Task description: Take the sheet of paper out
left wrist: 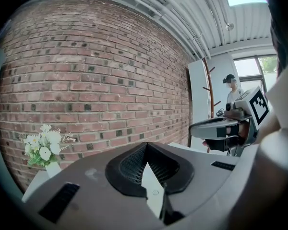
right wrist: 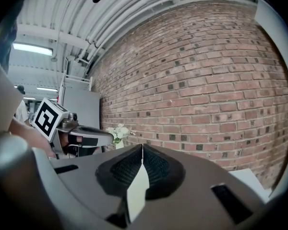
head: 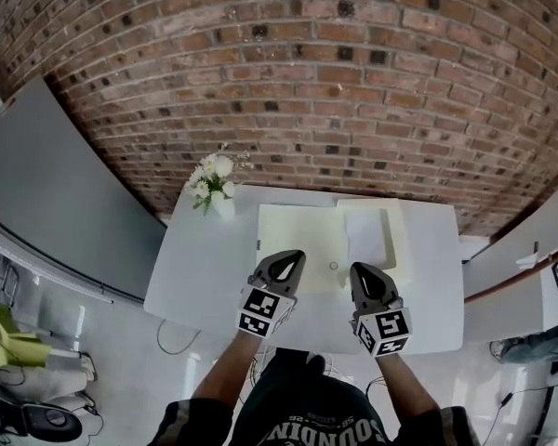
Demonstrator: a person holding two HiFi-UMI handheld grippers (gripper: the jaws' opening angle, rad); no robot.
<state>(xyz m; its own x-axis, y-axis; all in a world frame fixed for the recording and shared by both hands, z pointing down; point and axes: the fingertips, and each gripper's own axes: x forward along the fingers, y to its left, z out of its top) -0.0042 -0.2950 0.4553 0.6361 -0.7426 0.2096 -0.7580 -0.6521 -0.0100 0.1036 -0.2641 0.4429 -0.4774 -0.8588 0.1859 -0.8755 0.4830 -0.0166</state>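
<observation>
A pale yellow folder (head: pixel 298 240) lies flat in the middle of the white table (head: pixel 195 277). A white sheet of paper (head: pixel 365 233) rests on its right half. A small round clasp (head: pixel 333 266) shows near the folder's front edge. My left gripper (head: pixel 293 256) hovers over the folder's front left part, jaws shut with nothing in them. My right gripper (head: pixel 361 269) is beside it over the front right part, just short of the sheet, also shut and empty. In each gripper view a sliver of the folder (left wrist: pixel 153 190) (right wrist: pixel 136 190) shows below the closed tips (left wrist: pixel 145 145) (right wrist: pixel 142 147).
A small vase of white flowers (head: pixel 212 186) (left wrist: pixel 41 147) (right wrist: pixel 119 132) stands at the table's back left corner. A brick wall (head: pixel 288 82) runs behind the table. A grey panel (head: pixel 46 193) leans on the left. A person (left wrist: pixel 230 87) stands far off.
</observation>
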